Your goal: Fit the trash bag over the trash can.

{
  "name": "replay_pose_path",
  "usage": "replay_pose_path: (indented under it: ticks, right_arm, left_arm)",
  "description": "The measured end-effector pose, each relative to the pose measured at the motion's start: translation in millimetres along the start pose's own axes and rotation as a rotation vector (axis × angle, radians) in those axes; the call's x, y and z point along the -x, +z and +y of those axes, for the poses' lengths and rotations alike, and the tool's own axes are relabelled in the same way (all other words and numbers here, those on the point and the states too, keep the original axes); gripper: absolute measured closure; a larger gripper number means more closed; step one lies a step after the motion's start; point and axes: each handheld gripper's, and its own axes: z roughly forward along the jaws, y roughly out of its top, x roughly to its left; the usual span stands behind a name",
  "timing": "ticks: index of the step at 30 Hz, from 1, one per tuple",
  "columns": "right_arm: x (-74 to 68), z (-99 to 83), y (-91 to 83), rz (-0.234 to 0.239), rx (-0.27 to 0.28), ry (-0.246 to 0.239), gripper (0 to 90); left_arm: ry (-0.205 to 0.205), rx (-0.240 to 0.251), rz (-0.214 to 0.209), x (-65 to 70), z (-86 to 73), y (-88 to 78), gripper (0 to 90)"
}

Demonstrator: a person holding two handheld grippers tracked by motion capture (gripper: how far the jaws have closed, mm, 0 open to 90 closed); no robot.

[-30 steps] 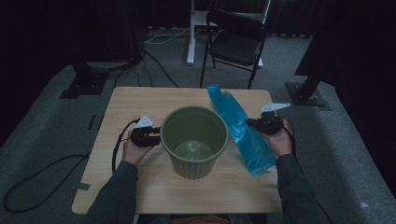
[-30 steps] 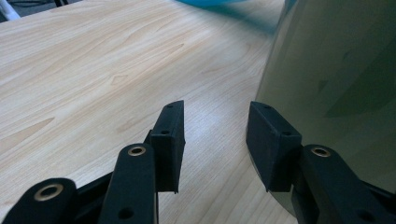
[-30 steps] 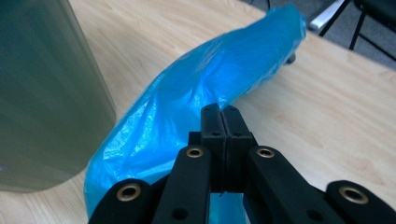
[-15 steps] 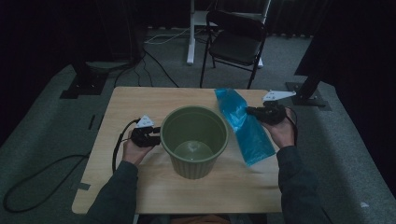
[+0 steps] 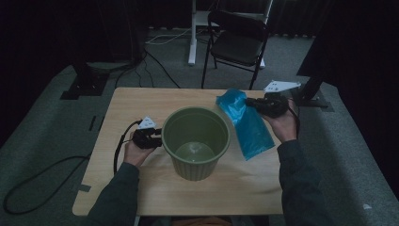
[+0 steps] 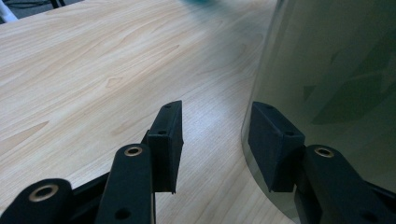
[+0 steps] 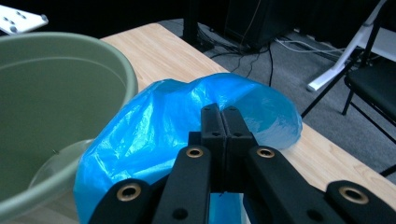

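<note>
A green bucket (image 5: 196,142) stands upright near the middle of the wooden surface (image 5: 141,101), its mouth open to the high view. At its 9 o'clock the left tongs (image 5: 158,138) lie low over the surface, held by the left hand (image 5: 136,153), with their tips at the bucket's rim. In the left gripper view the left tongs (image 6: 215,142) stand wide: one jaw hangs over bare wood, the other sits inside the bucket's translucent wall (image 6: 336,70), so the wall passes between the two jaws, and the pads are not seen pressing on it. At the bucket's 2 o'clock a blue plastic bag (image 5: 247,123) hangs from the right tongs (image 5: 249,102), which the right hand (image 5: 282,125) holds above the far right corner of the surface. The bag trails down toward 5 o'clock from the pinch, its lower end close to the surface's right edge and just beside the bucket. In the right gripper view the right tongs (image 7: 225,122) are clamped tight on a gathered fold of the bag (image 7: 154,135), jaws pressed together with the film between them, and the bucket's rim (image 7: 93,56) curves at 10 o'clock. Beyond the surface, at 12 o'clock, a black folding chair (image 5: 237,44) stands on grey carpet.
</note>
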Motion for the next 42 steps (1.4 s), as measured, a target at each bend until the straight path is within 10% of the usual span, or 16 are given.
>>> replay_pose_path:
  ticks: [42]
  right_arm:
    - [-37.9,56.5,10.6,0.105,0.067,-0.094,90.0]
  left_arm:
    - [0.042,-0.015,-0.061,13.2,7.1,10.3,58.8]
